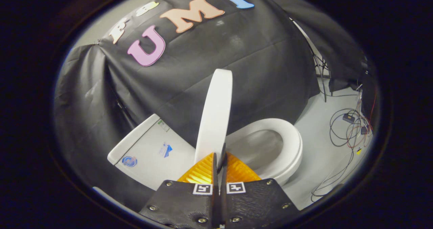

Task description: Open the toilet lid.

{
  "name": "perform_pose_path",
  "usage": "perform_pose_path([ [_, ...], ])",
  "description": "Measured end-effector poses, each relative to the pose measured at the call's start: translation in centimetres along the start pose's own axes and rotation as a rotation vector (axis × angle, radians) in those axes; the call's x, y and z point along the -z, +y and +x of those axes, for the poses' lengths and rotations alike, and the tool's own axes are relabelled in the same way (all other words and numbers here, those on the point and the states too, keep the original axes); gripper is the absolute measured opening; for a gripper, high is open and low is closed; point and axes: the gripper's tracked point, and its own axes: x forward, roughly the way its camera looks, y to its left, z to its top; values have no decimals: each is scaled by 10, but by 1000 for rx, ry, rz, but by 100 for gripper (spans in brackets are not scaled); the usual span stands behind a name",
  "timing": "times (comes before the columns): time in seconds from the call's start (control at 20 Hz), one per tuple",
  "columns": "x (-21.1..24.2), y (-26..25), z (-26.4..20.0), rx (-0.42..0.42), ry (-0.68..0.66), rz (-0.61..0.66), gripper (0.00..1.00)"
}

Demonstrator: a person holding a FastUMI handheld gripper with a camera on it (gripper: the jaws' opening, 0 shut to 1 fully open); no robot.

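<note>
My gripper (219, 161) is clamped on the near edge of the lid (216, 110), which stands upright at twelve o'clock from the fingers, with the seat (291, 147) at two and the tank (149, 151) at ten.

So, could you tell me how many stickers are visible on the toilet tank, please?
3 on the tank: a round blue one, a blue one and a small one. Others may be hidden. The gripper is shut beside the raised lid.

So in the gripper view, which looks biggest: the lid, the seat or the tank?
Lid and seat: too close to rank; the lid stands edge-on.
Tank, partly hidden.
The gripper looks shut below the lid.
</note>
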Motion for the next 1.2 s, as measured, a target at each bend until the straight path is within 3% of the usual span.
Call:
perform_pose_path([
  [0.25, -4, 16, -2, 28, -3, -150, 1],
  [0.45, -8, 27, -3, 52, -8, -133, 1],
  [0.8, -9, 49, -5, 104, -7, -213, 1],
  [1.2, -10, 88, -7, 151, -16, -445, 1],
])
